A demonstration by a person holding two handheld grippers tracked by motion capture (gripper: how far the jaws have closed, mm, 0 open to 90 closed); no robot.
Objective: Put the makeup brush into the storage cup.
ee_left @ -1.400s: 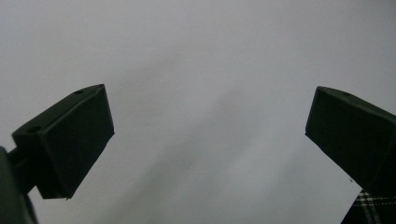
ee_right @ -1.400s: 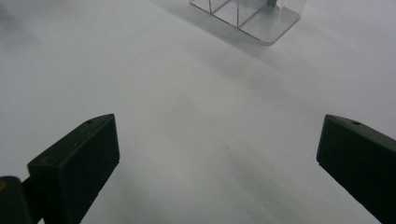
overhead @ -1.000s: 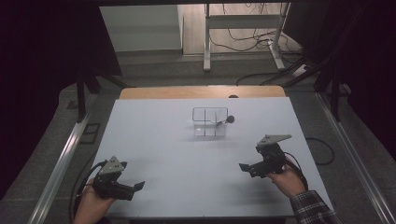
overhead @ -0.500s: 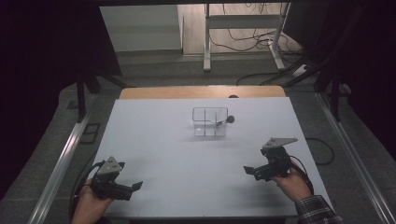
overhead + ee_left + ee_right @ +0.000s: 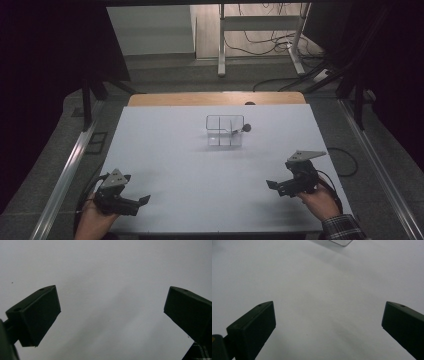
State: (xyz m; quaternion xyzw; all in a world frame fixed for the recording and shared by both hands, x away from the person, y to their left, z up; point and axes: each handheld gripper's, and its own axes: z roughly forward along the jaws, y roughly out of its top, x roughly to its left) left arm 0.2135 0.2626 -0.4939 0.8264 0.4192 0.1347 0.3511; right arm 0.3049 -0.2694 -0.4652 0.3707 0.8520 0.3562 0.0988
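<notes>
Near the table's (image 5: 165,150) front edge, you hold both grippers low with their jaws spread wide and nothing between them. Your left gripper (image 5: 142,201) sits at the front left corner, your right gripper (image 5: 271,184) at the front right. The clear divided box (image 5: 224,131) stands well apart from both, up the middle of the table toward its far side, with a small dark round-headed thing (image 5: 246,127) resting at its right wall. From your right gripper the box lies ahead and to the left; its near corner (image 5: 340,242) just shows at the top of the right gripper view. Your right hand looks somewhat nearer than the left, and the dark piece is on its side, so a reach probably falls to that arm. The box's long side runs across the table.
</notes>
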